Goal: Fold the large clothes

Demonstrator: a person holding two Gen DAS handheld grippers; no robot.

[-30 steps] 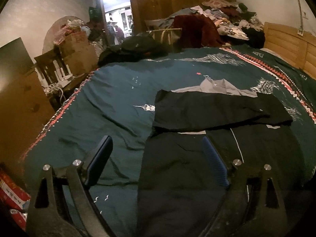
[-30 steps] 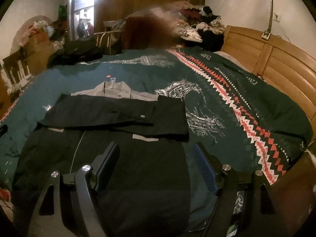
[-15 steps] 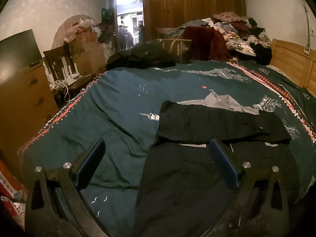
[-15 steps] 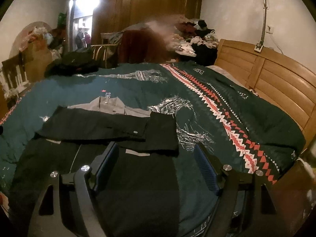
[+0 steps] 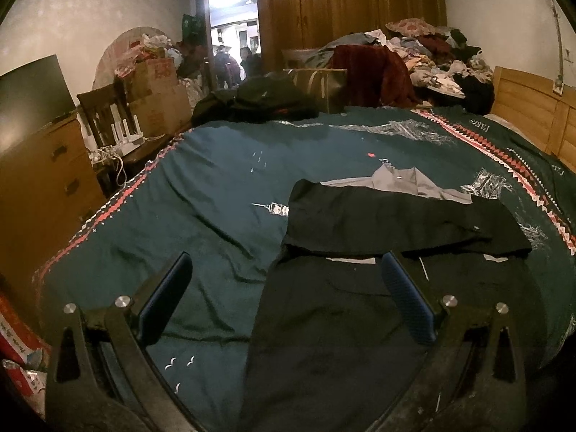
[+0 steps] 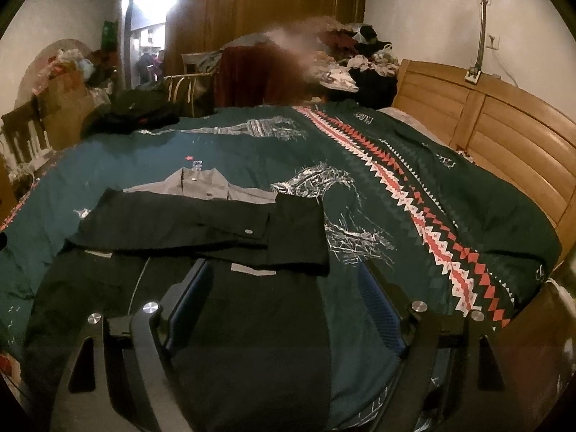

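Garment: a large black jacket lies flat on the teal bedspread, its sleeves folded across the chest, grey collar at the far end.
Left tongs: spread wide, holding nothing — above the jacket's left edge, one finger over bedspread, the other over black cloth.
Right tongs: wide apart, empty — above the jacket's right edge.
Contact: neither seems to touch the cloth, though the dim view leaves that unsure.
Surroundings: wooden headboard on the right; a clothes heap beyond the bed.
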